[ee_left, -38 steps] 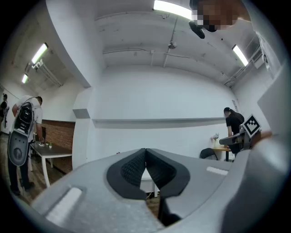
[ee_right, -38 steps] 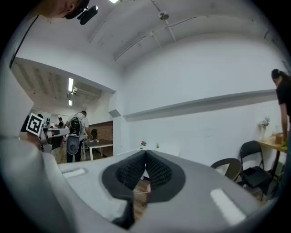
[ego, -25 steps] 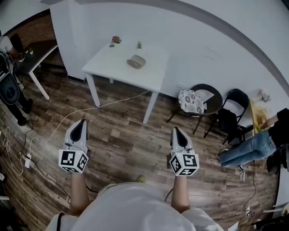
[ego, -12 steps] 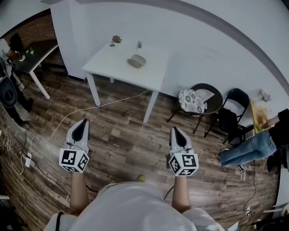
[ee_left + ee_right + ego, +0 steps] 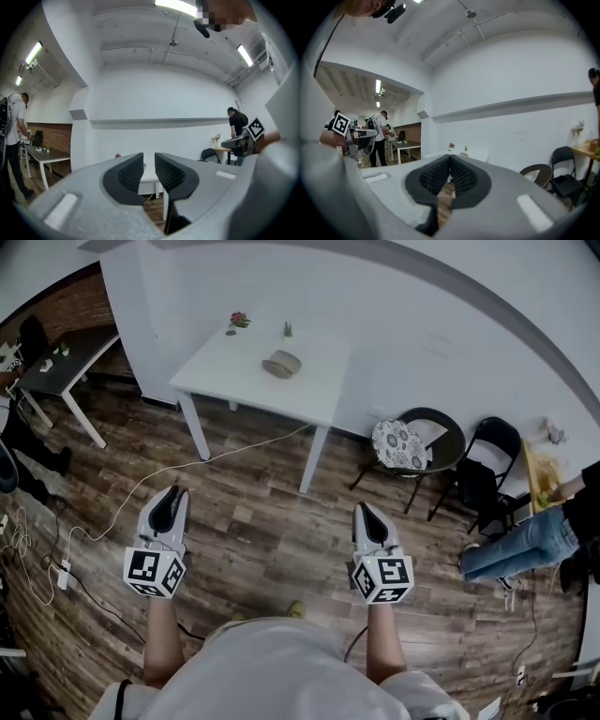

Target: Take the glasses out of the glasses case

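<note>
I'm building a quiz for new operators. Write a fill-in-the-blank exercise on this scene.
The glasses case lies on the ____ table.
The left gripper has its jaws ____, with nothing between them.
The right gripper has its jaws ____, also empty.
Both are held above the wooden ____, well short of the table.
Missing words: white; apart; together; floor.

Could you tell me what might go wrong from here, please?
1. A cable lies across the floor between the person and the table; walking up could snag it.
2. The glasses case sits near a flower and a small green plant; a wide reach might topple one.
3. The right tongs are shut and the left tongs only slightly apart, so both likely need opening before any grasp.
</note>
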### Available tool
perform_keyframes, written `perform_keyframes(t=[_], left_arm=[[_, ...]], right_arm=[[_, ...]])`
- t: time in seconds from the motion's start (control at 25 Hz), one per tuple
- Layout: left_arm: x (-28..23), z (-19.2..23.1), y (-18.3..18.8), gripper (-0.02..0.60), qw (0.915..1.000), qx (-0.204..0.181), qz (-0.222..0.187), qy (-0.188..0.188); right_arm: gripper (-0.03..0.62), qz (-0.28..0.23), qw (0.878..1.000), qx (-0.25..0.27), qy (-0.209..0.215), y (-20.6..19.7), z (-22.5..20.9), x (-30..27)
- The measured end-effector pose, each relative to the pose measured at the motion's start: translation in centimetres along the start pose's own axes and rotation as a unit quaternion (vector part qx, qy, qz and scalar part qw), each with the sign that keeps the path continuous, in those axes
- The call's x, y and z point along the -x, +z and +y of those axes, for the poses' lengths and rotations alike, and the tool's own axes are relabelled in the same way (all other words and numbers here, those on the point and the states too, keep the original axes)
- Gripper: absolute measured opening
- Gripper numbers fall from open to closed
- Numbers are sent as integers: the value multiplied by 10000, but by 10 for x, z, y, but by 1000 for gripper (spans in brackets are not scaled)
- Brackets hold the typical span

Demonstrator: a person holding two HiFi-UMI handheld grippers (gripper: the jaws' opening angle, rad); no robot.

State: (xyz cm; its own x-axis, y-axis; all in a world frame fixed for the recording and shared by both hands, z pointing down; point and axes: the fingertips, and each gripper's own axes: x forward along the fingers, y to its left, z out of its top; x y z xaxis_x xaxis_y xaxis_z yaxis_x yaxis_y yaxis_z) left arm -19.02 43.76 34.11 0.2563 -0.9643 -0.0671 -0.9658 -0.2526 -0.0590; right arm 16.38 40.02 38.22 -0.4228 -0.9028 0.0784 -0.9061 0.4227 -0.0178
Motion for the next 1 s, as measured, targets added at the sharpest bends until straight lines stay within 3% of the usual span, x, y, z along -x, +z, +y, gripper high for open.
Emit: perform_keyframes(t=[0.6, 1.0], left_arm=[[-29, -36, 0, 74, 9998, -154, 104, -4], [-57, -76, 2, 74, 9995, -253, 140, 154]], right_arm=[[3, -38, 9997, -80, 215, 0, -36, -8], [3, -93, 9992, -186, 342, -7, -85, -8]])
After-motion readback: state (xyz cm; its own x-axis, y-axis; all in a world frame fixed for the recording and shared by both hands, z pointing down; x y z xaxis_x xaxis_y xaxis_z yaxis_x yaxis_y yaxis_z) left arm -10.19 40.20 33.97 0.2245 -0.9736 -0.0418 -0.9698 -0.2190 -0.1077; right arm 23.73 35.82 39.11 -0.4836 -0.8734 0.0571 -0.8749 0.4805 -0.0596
